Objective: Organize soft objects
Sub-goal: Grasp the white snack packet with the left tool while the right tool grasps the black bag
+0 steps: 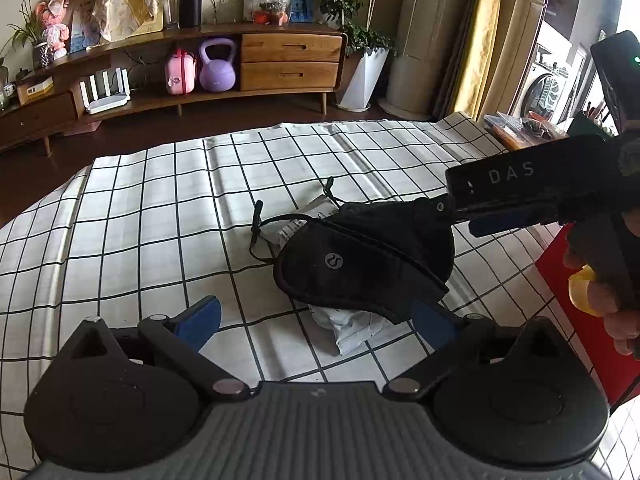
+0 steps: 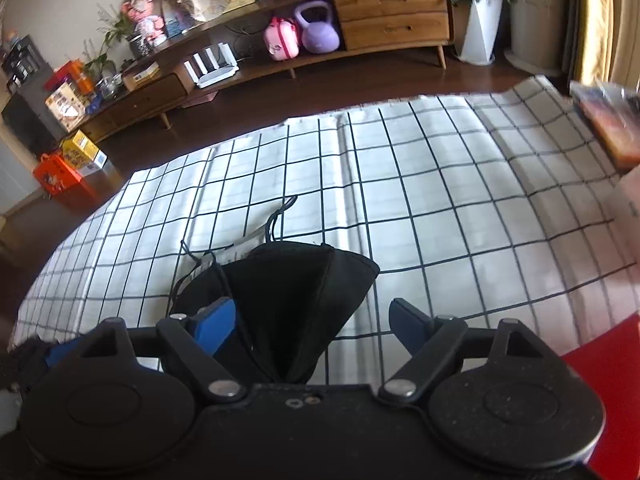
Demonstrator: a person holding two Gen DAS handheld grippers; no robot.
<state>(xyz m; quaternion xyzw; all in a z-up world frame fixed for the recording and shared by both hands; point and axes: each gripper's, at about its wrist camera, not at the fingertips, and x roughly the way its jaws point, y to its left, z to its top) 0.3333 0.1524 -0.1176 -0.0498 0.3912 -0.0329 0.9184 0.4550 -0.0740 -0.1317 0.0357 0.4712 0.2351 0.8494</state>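
A checked cloth (image 1: pixel 160 208) covers the surface. Both tools stand apart around the black cap (image 1: pixel 360 260): the right tool (image 2: pixel 312 320) should clamp the crown squarely; the left tool (image 1: pixel 316 316) takes the brim.

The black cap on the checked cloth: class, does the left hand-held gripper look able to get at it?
Probably yes. The left hand-held gripper is open just short of the black cap, with nothing between; the right hand-held gripper straddles its far side.
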